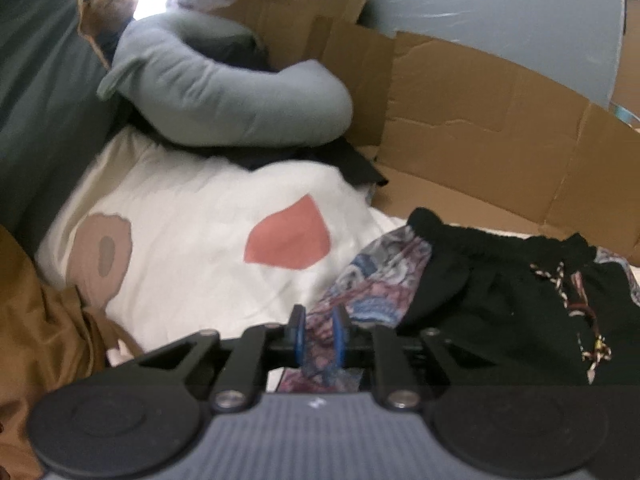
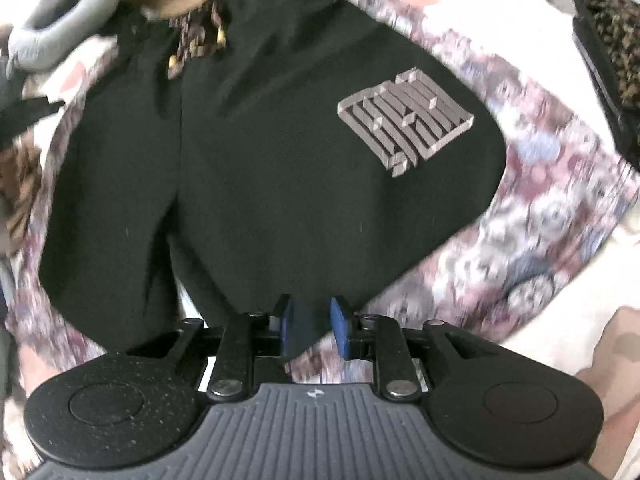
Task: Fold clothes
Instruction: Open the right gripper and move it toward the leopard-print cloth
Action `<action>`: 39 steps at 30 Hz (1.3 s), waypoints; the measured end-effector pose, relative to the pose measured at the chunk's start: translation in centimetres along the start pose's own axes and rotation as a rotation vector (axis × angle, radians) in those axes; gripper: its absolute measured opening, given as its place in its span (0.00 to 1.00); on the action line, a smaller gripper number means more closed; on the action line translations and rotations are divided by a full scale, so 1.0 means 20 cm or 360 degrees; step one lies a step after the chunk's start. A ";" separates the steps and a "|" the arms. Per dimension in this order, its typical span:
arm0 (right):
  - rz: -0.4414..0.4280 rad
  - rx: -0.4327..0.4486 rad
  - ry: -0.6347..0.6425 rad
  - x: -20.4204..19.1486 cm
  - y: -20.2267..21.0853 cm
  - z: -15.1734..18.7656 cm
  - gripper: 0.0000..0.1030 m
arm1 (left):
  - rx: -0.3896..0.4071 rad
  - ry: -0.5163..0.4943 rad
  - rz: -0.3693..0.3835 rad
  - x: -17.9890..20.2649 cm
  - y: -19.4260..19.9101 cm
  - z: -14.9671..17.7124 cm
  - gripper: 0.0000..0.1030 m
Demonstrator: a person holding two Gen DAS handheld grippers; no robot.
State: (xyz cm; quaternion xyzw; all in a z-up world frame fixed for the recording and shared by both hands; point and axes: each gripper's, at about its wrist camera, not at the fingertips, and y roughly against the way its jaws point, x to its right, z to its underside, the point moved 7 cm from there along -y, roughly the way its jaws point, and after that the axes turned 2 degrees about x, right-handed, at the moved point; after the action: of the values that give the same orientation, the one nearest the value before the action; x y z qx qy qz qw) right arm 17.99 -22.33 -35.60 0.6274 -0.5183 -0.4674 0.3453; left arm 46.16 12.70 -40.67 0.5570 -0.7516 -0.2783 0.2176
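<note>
Black shorts [image 2: 260,168] with floral side panels, a grey block logo [image 2: 404,114] and a braided drawstring [image 2: 196,44] lie spread on the white bed cover. My right gripper [image 2: 312,326] is shut on the black hem of the shorts at the near edge. In the left wrist view the same shorts [image 1: 500,300] lie to the right, waistband toward the cardboard. My left gripper [image 1: 319,334] is shut on the floral side panel [image 1: 380,276], which bunches between its blue pads.
The white bed cover [image 1: 192,224] carries a red patch and a brown patch. A grey curved pillow [image 1: 224,92] lies at the back, cardboard sheets [image 1: 480,120] stand behind the shorts. Brown fabric [image 1: 36,332] sits at the left. A dark speckled folded item [image 2: 612,52] lies far right.
</note>
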 end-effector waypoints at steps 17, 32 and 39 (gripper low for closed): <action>0.0240 0.0183 0.0222 0.31 -0.16 -0.49 0.27 | -0.0192 -0.0090 0.0025 0.12 -0.19 0.08 0.17; 0.0229 0.0167 0.0561 0.69 -0.06 -0.44 0.26 | -0.0194 -0.0068 -0.0120 0.04 -0.11 0.01 0.11; 0.0160 0.0247 0.0460 0.83 -0.13 -0.34 0.26 | -0.0195 -0.0106 -0.0171 -0.12 0.25 0.05 0.27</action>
State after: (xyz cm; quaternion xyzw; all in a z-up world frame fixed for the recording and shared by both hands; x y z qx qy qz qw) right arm 25.63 -38.21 -39.65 0.6862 -0.5284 -0.3130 0.3898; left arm 42.66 16.37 -38.18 0.5725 -0.7091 -0.3535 0.2109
